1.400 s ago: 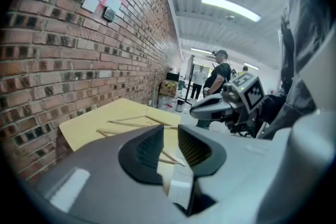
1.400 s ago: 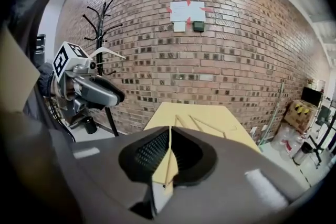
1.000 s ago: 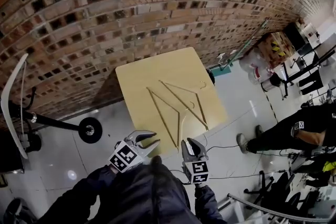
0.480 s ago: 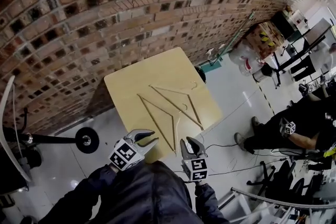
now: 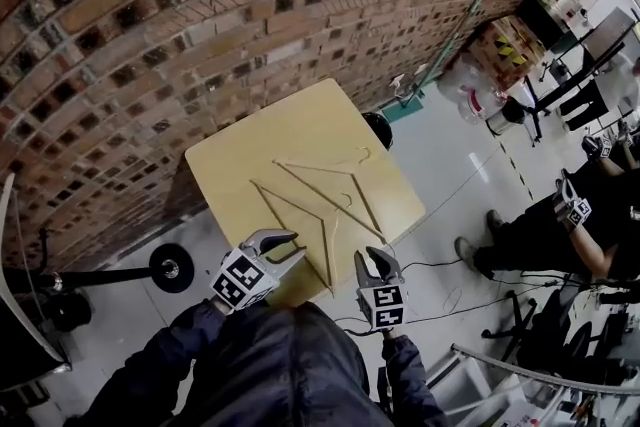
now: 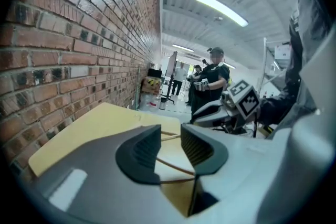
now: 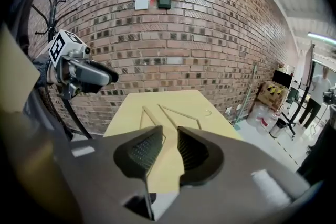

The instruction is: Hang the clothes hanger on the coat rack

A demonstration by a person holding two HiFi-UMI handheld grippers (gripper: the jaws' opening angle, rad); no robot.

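Item: two clothes hangers (image 5: 320, 196) overlapped mid-desk (image 5: 250, 145); my left gripper (image 5: 285, 245), jaws just opening, and right gripper (image 5: 377, 263), jaws apart, both empty at the desk's near edge; risk: I lift both tangled hangers together.

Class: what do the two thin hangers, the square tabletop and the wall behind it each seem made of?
Two thin tan hangers: probably pale wood, matt, with slim straight bars. Square yellow tabletop: smooth laminate or wood, uniform colour. Red-brown wall: rough brick, visible mortar joints.
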